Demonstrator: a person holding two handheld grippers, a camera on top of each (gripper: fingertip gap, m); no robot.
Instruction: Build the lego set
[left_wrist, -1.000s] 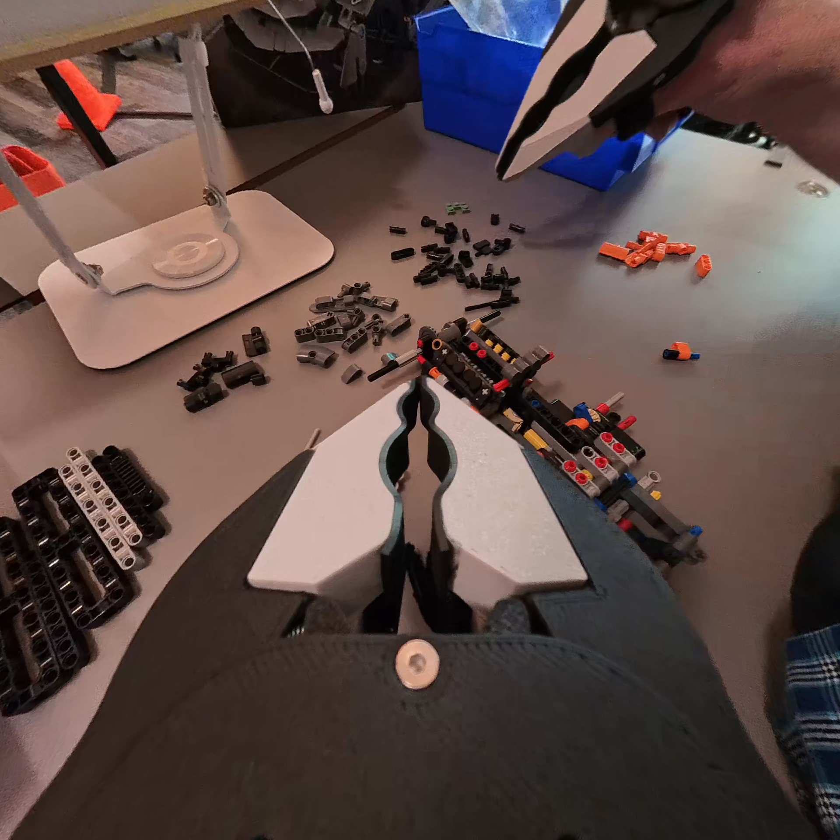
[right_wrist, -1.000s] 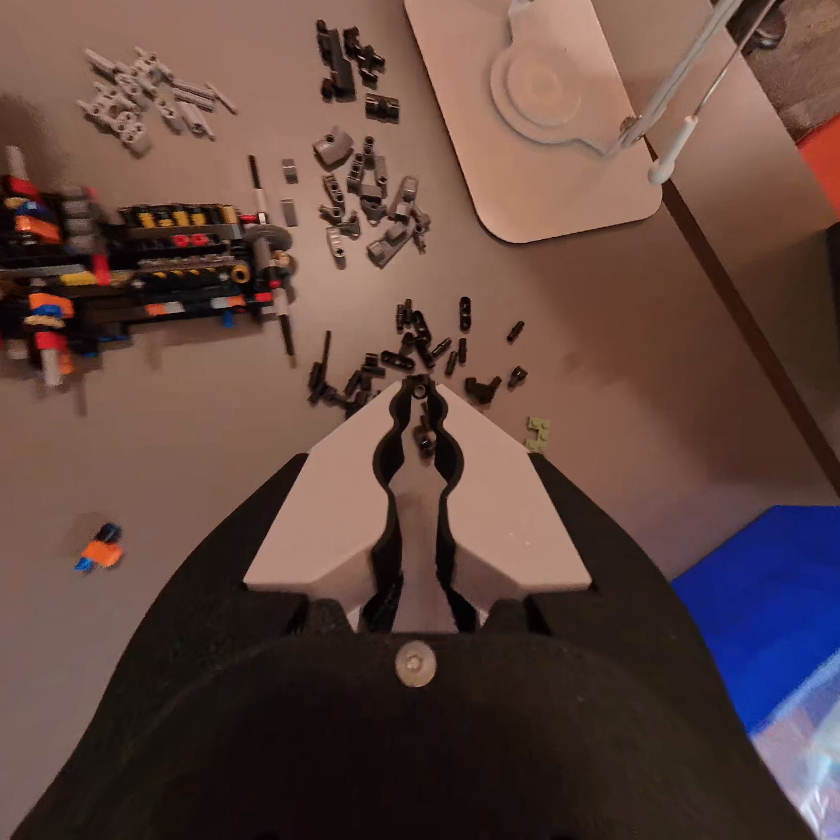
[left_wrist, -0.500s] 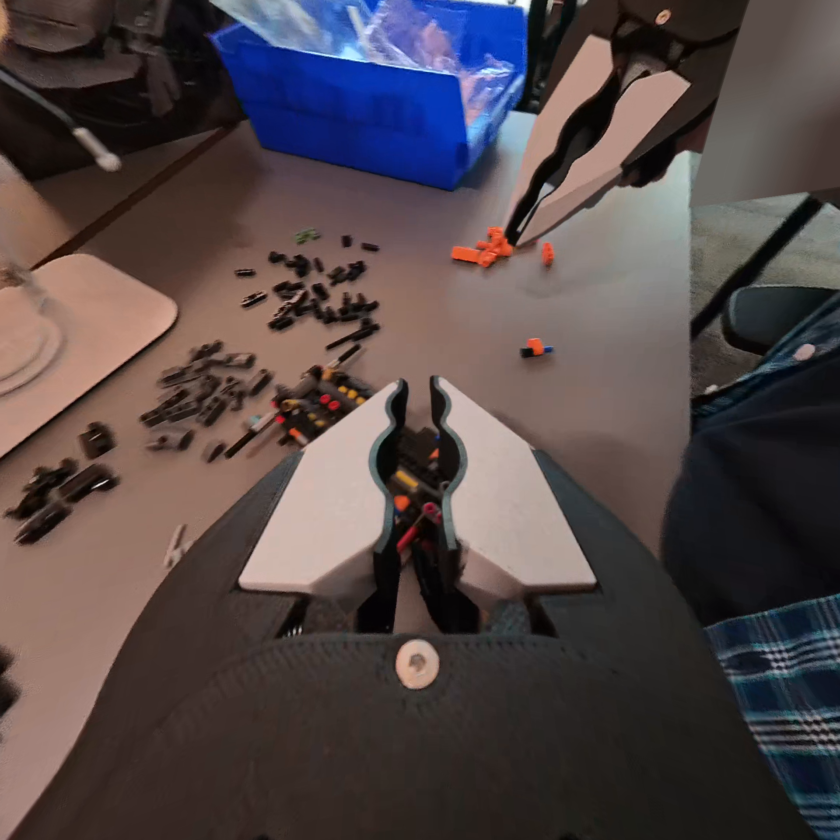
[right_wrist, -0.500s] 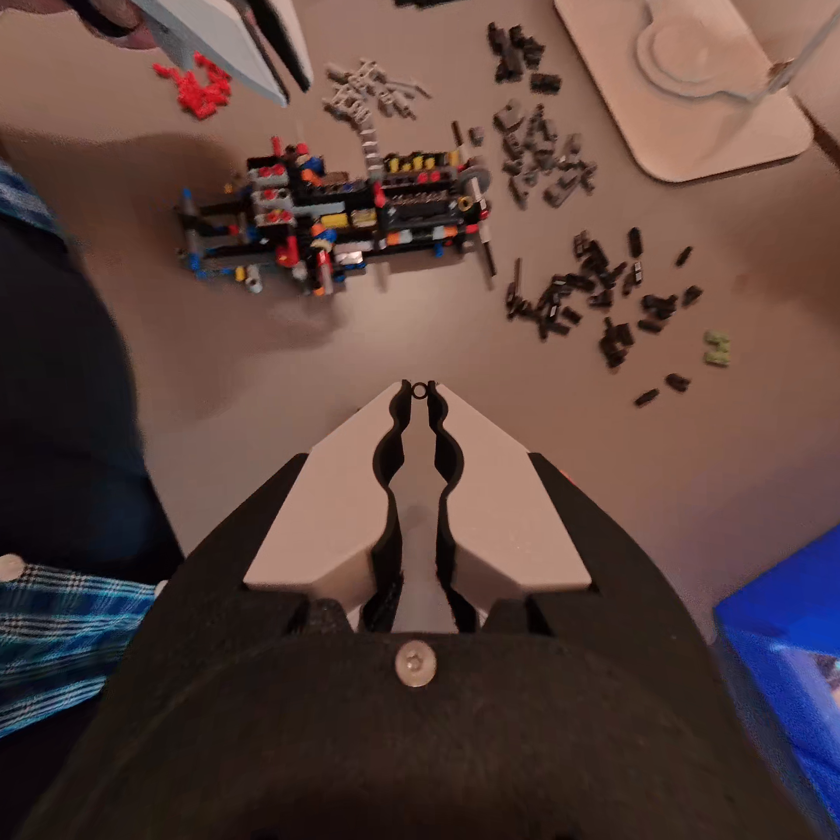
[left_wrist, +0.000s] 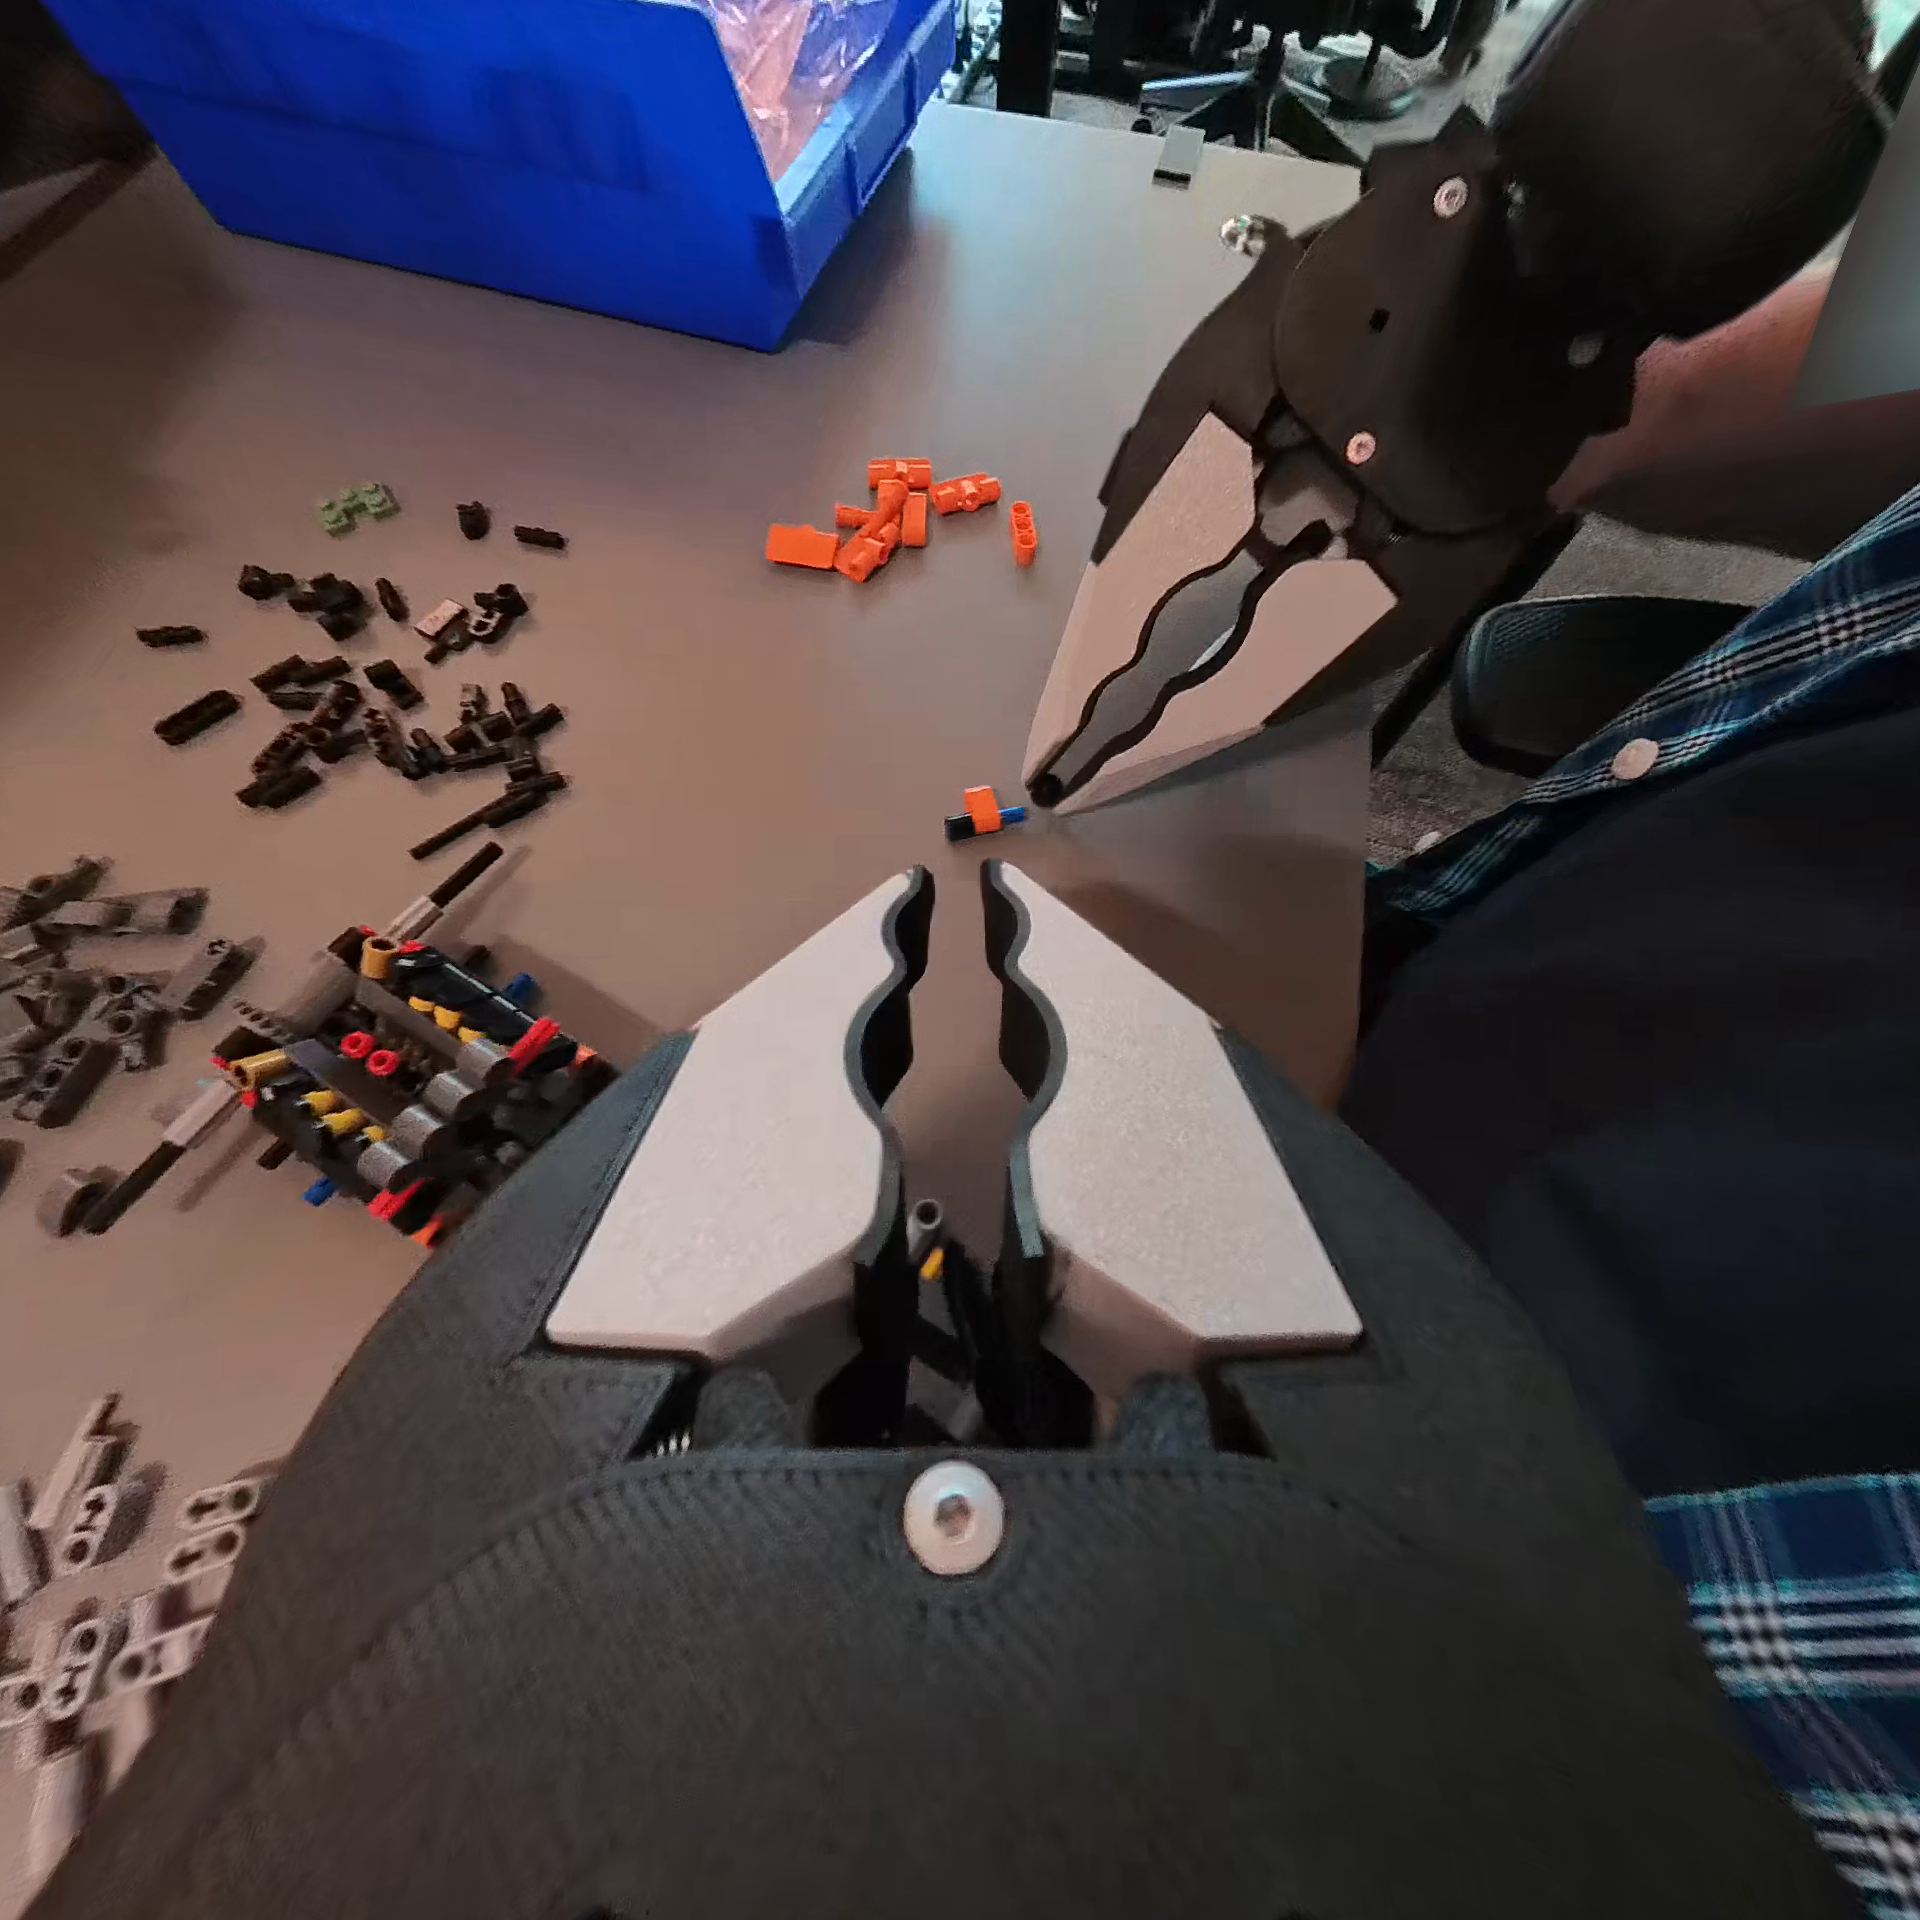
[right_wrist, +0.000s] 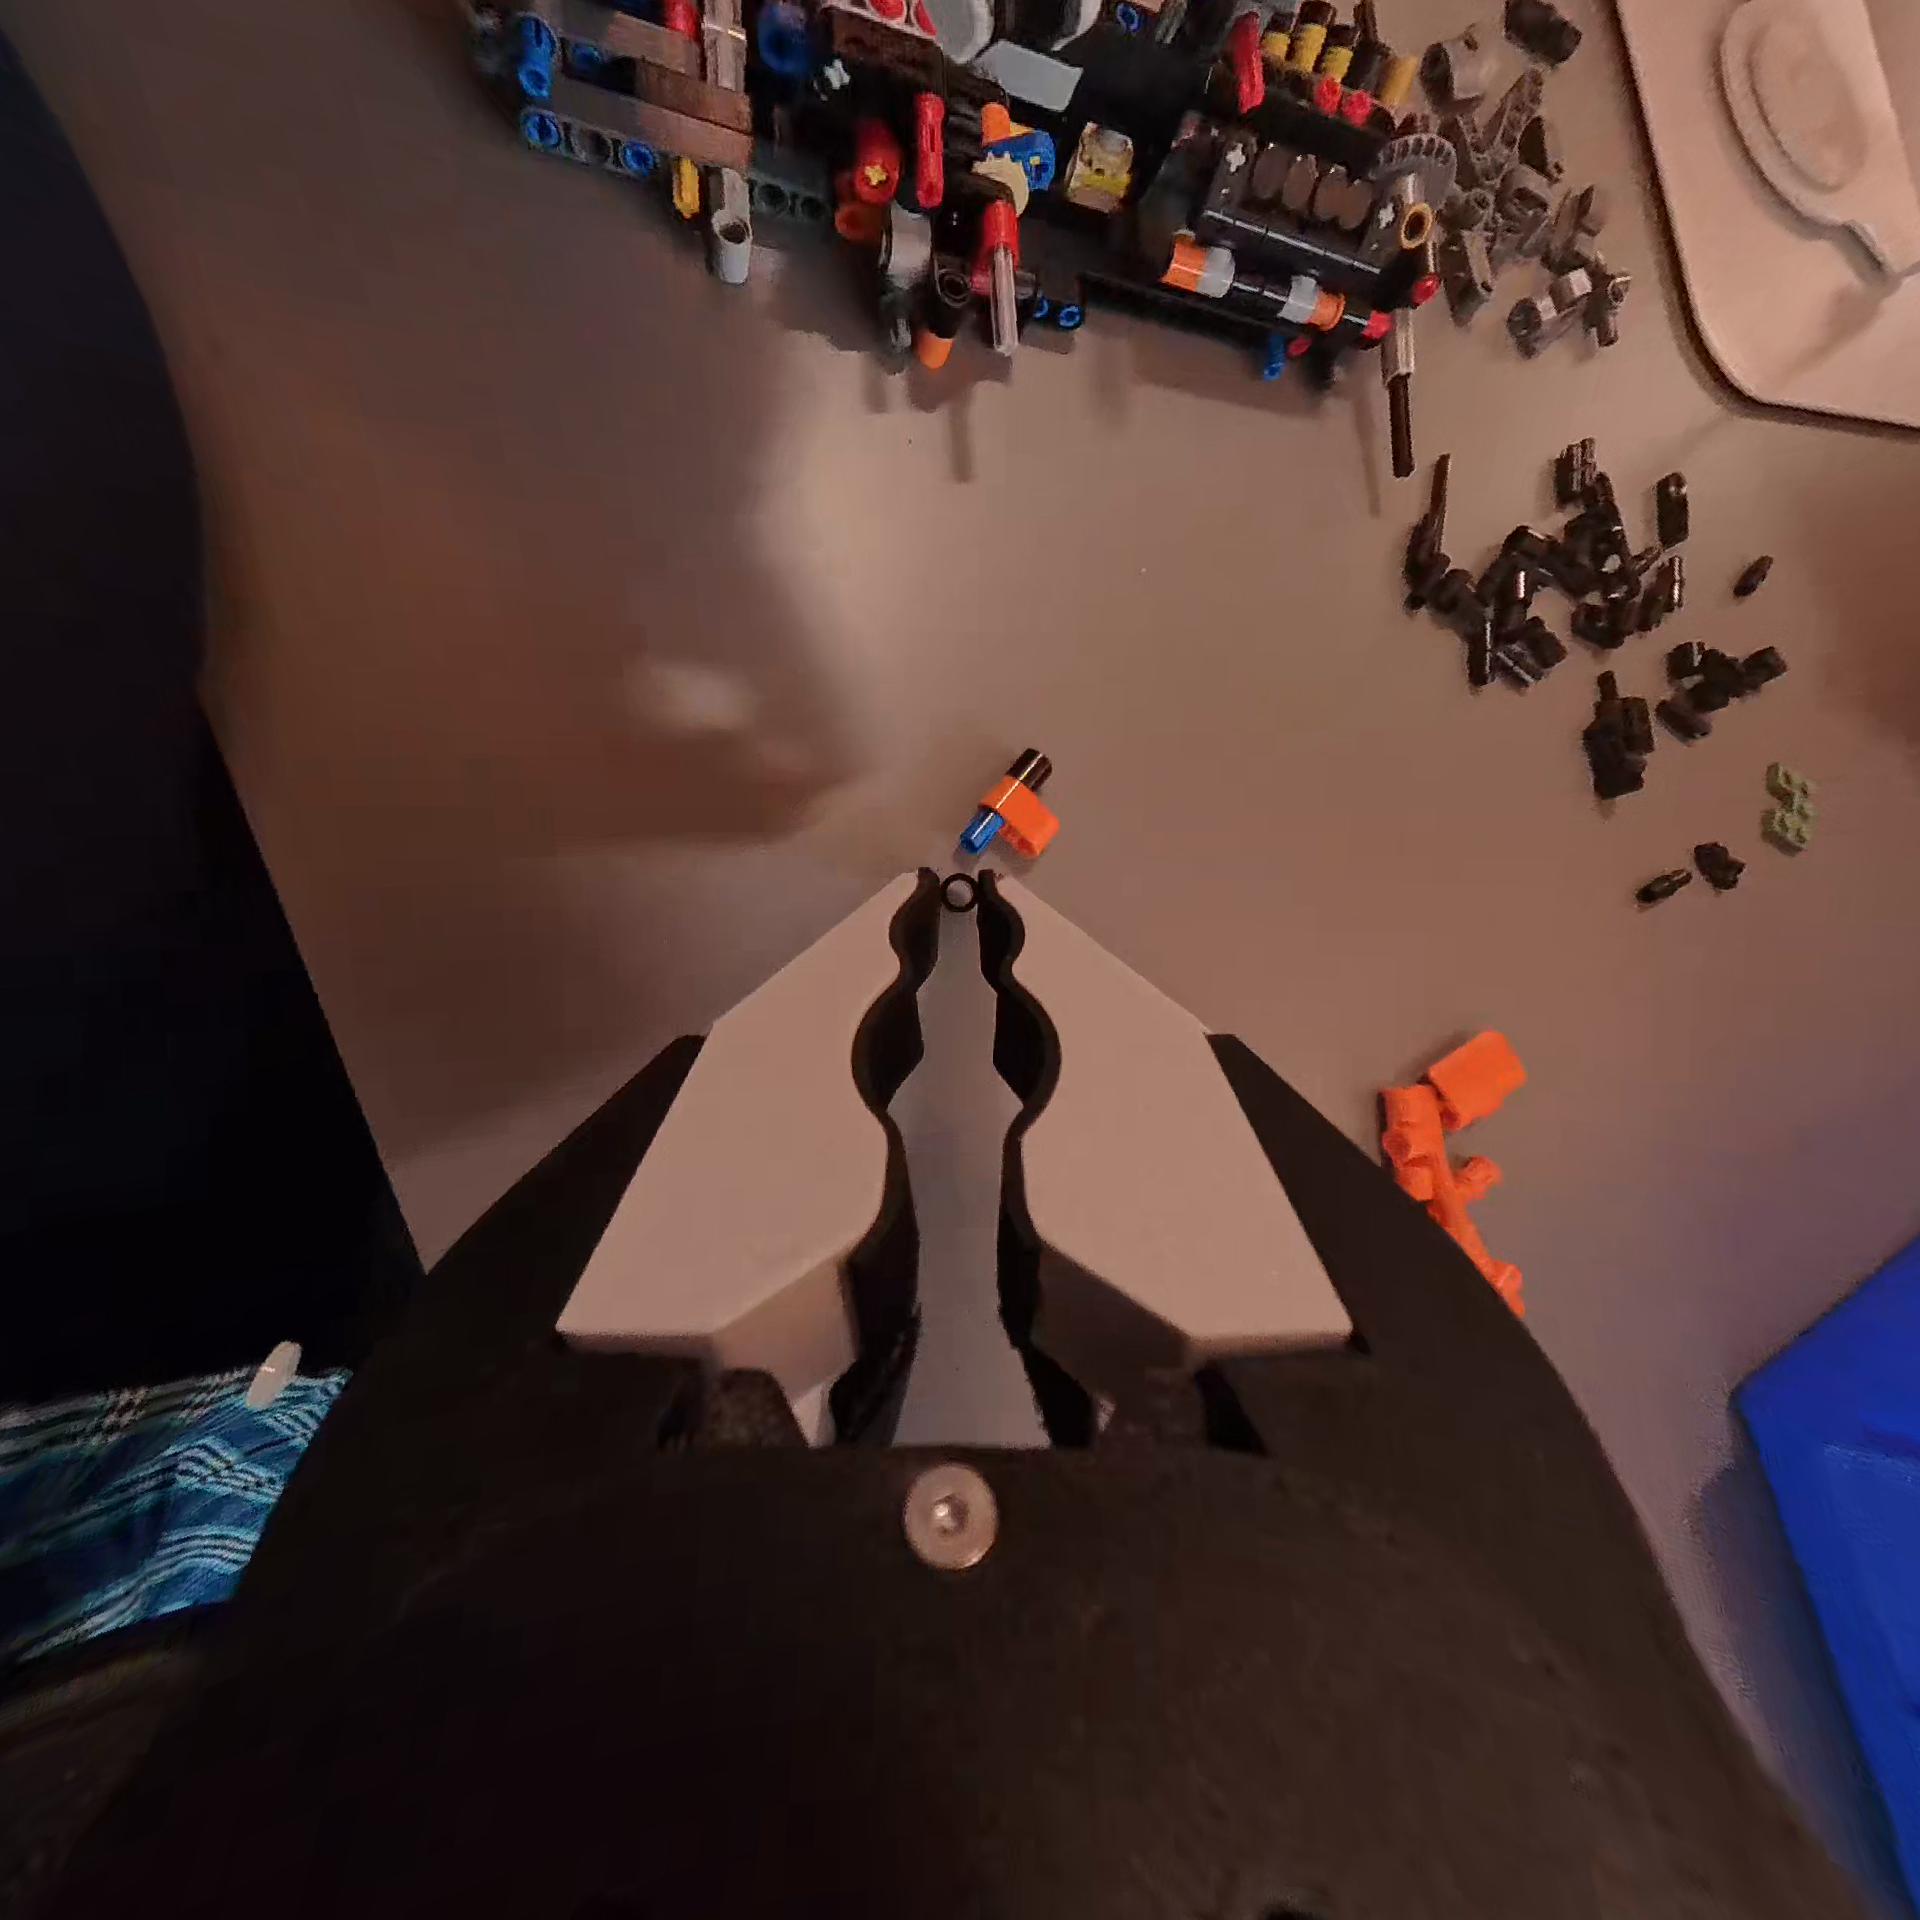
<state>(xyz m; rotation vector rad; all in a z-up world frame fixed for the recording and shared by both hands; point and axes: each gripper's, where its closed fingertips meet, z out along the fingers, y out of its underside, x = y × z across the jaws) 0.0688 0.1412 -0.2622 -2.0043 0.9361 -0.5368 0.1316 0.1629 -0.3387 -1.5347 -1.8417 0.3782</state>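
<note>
The half-built model (left_wrist: 405, 1081) slides under the left gripper (left_wrist: 957, 878), its near end hidden, and in the right wrist view the top edge crops it. The blue bin (left_wrist: 499, 156) beyond the model runs off frame. Grey pieces (left_wrist: 94, 1579) left of it smear into blur.

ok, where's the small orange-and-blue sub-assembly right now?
The orange-and-blue sub-assembly lies alone on the table, just past the left gripper tips and beside the right gripper; the right wrist view shows it just ahead of the tips.
</note>
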